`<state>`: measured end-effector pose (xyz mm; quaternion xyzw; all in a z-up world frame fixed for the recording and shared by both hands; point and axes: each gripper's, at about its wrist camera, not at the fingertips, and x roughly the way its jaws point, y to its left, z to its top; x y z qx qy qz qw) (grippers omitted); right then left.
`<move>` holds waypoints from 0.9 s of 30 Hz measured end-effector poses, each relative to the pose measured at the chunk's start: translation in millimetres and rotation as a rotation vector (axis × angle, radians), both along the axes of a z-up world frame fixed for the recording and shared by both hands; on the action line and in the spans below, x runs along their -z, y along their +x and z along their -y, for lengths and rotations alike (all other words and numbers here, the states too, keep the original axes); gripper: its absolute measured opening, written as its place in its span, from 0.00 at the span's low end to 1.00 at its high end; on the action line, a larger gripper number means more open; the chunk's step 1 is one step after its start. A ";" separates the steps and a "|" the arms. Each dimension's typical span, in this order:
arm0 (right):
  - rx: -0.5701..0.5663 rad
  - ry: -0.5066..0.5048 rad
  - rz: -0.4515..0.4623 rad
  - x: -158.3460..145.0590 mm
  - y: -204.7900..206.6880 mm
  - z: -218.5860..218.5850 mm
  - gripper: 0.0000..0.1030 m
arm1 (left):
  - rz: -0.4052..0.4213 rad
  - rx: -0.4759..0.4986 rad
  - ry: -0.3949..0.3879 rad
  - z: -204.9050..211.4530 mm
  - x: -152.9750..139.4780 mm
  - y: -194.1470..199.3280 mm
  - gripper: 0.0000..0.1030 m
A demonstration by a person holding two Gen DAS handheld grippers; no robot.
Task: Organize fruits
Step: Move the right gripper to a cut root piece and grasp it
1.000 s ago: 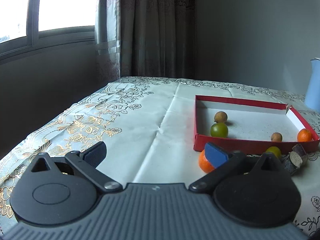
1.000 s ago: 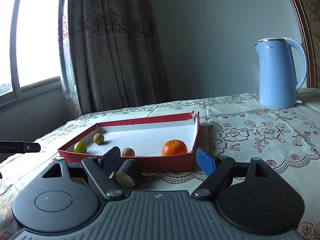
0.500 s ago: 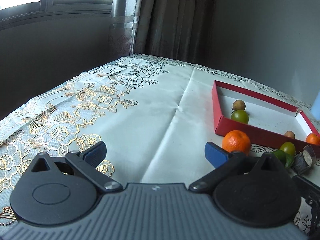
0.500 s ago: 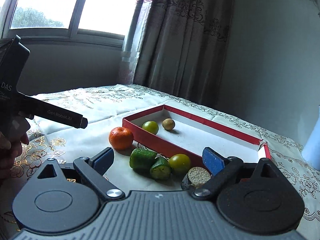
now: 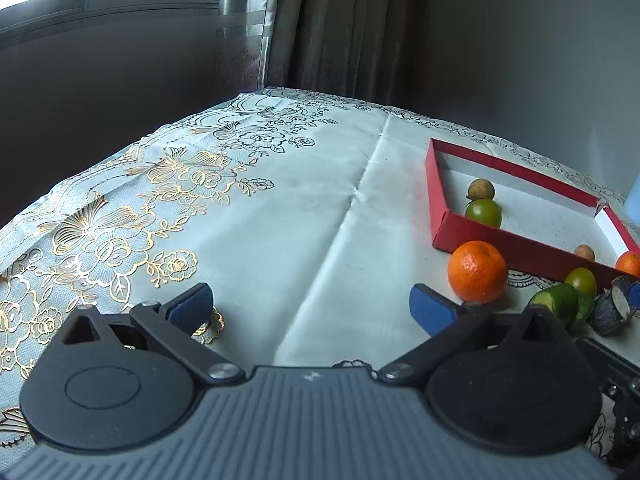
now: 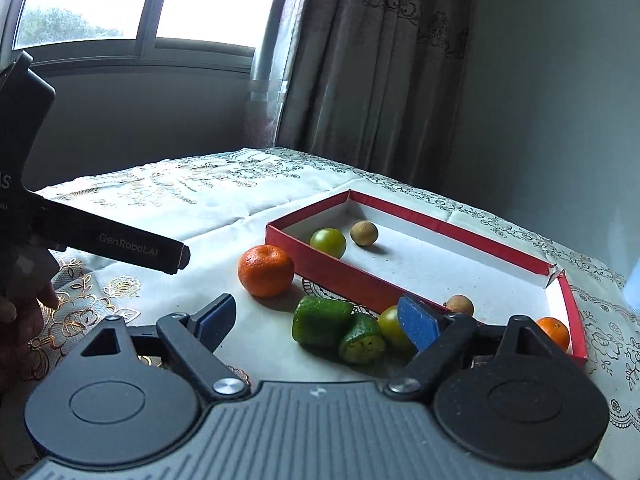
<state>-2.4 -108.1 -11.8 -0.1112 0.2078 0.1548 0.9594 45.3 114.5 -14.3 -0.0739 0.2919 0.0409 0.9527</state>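
Tablecloth [image 6: 192,200]: orange [image 6: 266,271] apparently beyond right tool [image 6: 320,318].

yellow-green fruit [image 6: 390,326] half hidden (behind gripper)

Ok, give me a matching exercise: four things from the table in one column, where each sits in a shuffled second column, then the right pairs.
Things:
1. large orange
2. green round fruit
3. small orange
4. cucumber pieces

Places:
A. inside the red tray, next to a brown fruit at its far-left end
B. on the cloth, between the right gripper's open fingers
C. on the cloth outside the tray, by its left corner
D. inside the tray, in its near-right corner

Pairs: 1-C, 2-A, 3-D, 4-B
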 end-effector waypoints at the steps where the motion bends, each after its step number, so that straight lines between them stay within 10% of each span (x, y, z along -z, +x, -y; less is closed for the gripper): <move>1: 0.022 0.017 -0.007 0.3 -3.0 8.6 0.86 | 0.000 -0.001 -0.009 -1.3 0.3 0.0 1.00; 13: 0.186 0.087 -0.070 -1.0 5.5 77.7 0.85 | -0.012 0.005 -0.019 -2.0 0.9 1.2 1.00; 27: 0.107 0.117 -0.121 2.7 12.8 69.7 0.54 | -0.021 0.005 -0.010 -0.8 1.7 2.1 1.00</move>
